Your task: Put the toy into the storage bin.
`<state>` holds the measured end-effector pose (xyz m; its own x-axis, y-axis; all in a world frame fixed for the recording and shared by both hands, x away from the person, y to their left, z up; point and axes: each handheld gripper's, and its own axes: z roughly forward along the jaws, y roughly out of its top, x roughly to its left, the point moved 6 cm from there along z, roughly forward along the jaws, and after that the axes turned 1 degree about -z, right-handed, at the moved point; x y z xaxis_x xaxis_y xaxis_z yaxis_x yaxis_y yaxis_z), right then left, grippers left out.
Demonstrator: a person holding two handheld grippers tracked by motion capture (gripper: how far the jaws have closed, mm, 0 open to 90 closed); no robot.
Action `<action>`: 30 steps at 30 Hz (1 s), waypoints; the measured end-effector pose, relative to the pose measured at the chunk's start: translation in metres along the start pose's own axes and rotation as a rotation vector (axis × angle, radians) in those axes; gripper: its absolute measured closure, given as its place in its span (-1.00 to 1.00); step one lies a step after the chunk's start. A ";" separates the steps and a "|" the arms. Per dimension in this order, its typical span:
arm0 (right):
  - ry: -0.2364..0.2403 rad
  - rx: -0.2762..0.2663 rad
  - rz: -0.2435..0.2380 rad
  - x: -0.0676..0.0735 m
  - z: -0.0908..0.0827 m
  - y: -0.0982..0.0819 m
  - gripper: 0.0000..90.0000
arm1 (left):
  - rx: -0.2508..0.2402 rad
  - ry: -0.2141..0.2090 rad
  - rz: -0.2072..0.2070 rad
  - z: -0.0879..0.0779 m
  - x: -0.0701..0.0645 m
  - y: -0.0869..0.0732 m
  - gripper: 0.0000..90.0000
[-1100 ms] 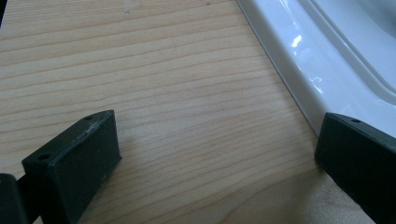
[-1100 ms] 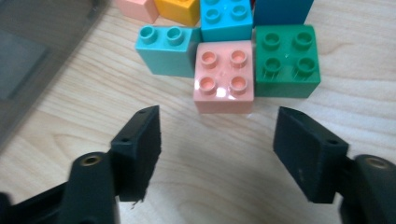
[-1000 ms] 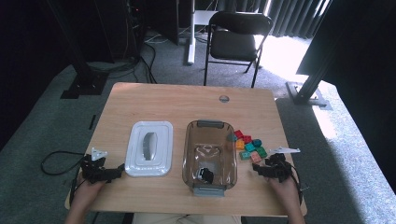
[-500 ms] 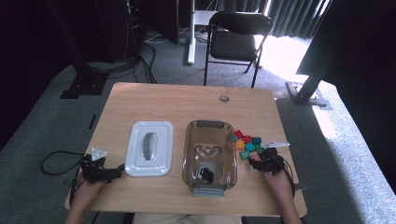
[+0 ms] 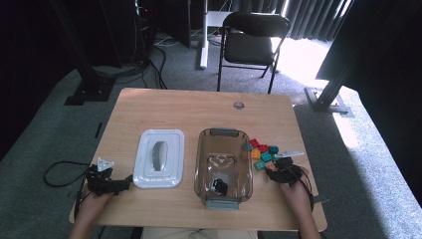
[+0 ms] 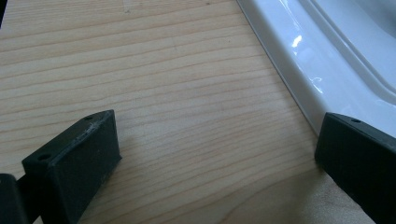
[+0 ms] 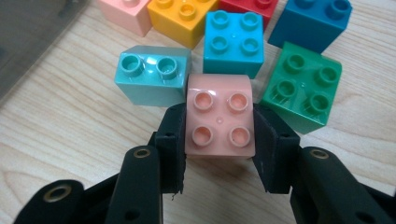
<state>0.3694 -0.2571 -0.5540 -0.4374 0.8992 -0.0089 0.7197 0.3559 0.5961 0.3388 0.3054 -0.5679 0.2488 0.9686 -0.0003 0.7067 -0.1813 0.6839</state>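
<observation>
Looking down, high view: a light wooden table [image 5: 199, 114] carries a white rectangular plastic lid [image 5: 159, 158], a clear smoky plastic tub [image 5: 223, 162] and a cluster of coloured toy bricks [image 5: 263, 151] just right of the tub.
Left arm, high view: the forearm enters from the bottom left; the hand lies low on the table's near left corner, with the left gripper [image 5: 105, 183] pointing toward the lid's near corner.
Right arm, high view: the forearm rises from the bottom right, and the hand tips the right gripper [image 5: 282, 169] forward into the near edge of the brick cluster.
Left gripper view: two black jaws stand wide apart over bare wood; the one at the right sits just beside the lid's [image 6: 336, 60] glossy rim, and nothing lies between them.
Right gripper view: the jaws have just been closing, and the pads [image 7: 173, 140] now press both sides of a pale pink four-stud plastic brick [image 7: 219, 116], studs up.
Held brick's place: at the near edge of the cluster, touching a mint two-stud brick [image 7: 152, 77], with a turquoise four-stud brick [image 7: 233, 42] behind and a green four-stud brick [image 7: 303, 88] at the right.
</observation>
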 end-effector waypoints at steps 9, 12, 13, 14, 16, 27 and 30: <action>-0.001 -0.002 0.017 0.002 -0.003 0.000 0.31 | -0.001 0.000 0.001 0.000 0.000 0.000 -0.99; 0.006 -0.006 0.017 0.002 -0.007 0.000 0.31 | -0.001 -0.001 -0.001 0.001 0.000 0.001 -0.99; 0.009 -0.011 0.015 0.001 -0.009 0.001 0.31 | -0.001 -0.003 0.002 0.002 0.001 0.002 -0.99; 0.011 -0.016 0.013 0.001 -0.017 0.002 0.31 | 0.000 -0.003 0.004 0.002 0.001 0.003 -0.99; 0.020 -0.022 0.014 0.001 -0.024 0.004 0.31 | -0.001 0.004 -0.005 0.003 0.003 0.004 -0.99; 0.042 -0.094 -0.042 0.009 -0.072 0.025 0.31 | -0.001 0.019 -0.022 0.006 0.006 0.006 -0.99; 0.045 -0.110 -0.065 0.013 -0.083 0.031 0.31 | -0.001 0.021 -0.021 0.006 0.007 0.007 -0.99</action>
<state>0.3416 -0.2553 -0.4693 -0.5066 0.8620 -0.0154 0.6269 0.3805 0.6798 0.3493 0.3100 -0.5677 0.2205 0.9754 0.0007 0.7112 -0.1612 0.6843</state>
